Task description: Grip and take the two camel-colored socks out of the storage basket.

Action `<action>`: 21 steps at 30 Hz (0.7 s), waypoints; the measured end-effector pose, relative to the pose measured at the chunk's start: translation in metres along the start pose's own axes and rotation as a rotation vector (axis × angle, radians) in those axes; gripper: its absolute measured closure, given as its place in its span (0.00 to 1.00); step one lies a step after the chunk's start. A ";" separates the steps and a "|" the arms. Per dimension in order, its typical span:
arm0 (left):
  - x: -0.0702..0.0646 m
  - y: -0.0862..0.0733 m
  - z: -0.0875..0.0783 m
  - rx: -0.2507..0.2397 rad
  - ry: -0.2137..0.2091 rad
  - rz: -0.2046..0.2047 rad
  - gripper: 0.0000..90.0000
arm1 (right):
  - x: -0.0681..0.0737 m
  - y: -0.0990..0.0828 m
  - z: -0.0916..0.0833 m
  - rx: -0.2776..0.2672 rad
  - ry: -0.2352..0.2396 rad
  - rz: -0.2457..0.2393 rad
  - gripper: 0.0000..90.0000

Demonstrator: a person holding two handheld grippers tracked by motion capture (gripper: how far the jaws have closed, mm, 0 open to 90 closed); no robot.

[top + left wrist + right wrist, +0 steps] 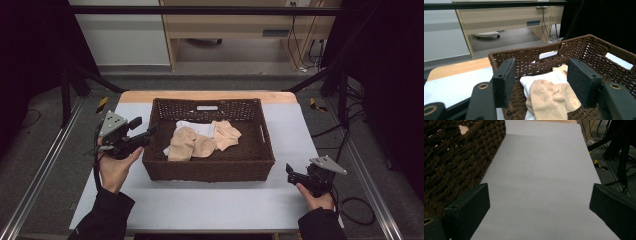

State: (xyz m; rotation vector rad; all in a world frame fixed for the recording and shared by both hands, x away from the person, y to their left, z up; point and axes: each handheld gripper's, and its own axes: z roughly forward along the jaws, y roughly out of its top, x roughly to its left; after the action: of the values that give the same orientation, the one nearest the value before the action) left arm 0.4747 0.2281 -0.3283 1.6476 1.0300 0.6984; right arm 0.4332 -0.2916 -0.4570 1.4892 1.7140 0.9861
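Holding beige socks [200, 142], white cloth [199, 128]: wicker basket [210, 170]; both claws wide open, empty.

Basket [207, 170] walls ring the socks [200, 141]; open from above.

A pale wooden desk [235, 25] stands against the far side of the room, and everything else sits relative to it. To its left runs a white wall panel [120, 37]. Beneath the desk lies grey floor [225, 62], with a white caster base [486, 33] under its left part. Cables [300, 45] hang down at its right end. Nearer than the desk, a black bar [210, 10] crosses overhead, and dark curtains [390, 75] close both flanks. Light is dim.
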 end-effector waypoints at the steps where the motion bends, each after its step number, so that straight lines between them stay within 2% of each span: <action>1: -0.002 0.002 0.002 0.002 -0.001 0.006 0.44 | 0.000 0.000 0.000 -0.003 0.002 0.004 0.04; 8: -0.012 0.014 0.019 0.002 0.001 0.037 0.45 | 0.000 0.000 0.000 -0.003 -0.003 0.003 0.04; 11: -0.018 0.020 0.032 0.003 0.001 0.060 0.45 | 0.000 0.000 0.000 0.000 -0.004 0.000 0.04; 17: -0.020 0.024 0.048 0.012 0.010 0.057 0.47 | 0.000 0.001 0.001 -0.004 -0.005 -0.007 0.04; 21: -0.019 0.019 0.065 0.036 0.032 0.059 0.49 | 0.000 0.001 0.001 -0.003 -0.003 -0.003 0.04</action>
State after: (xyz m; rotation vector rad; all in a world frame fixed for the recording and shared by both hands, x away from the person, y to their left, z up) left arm 0.5256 0.1799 -0.3287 1.7085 1.0252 0.7522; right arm 0.4344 -0.2914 -0.4564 1.4848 1.7121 0.9842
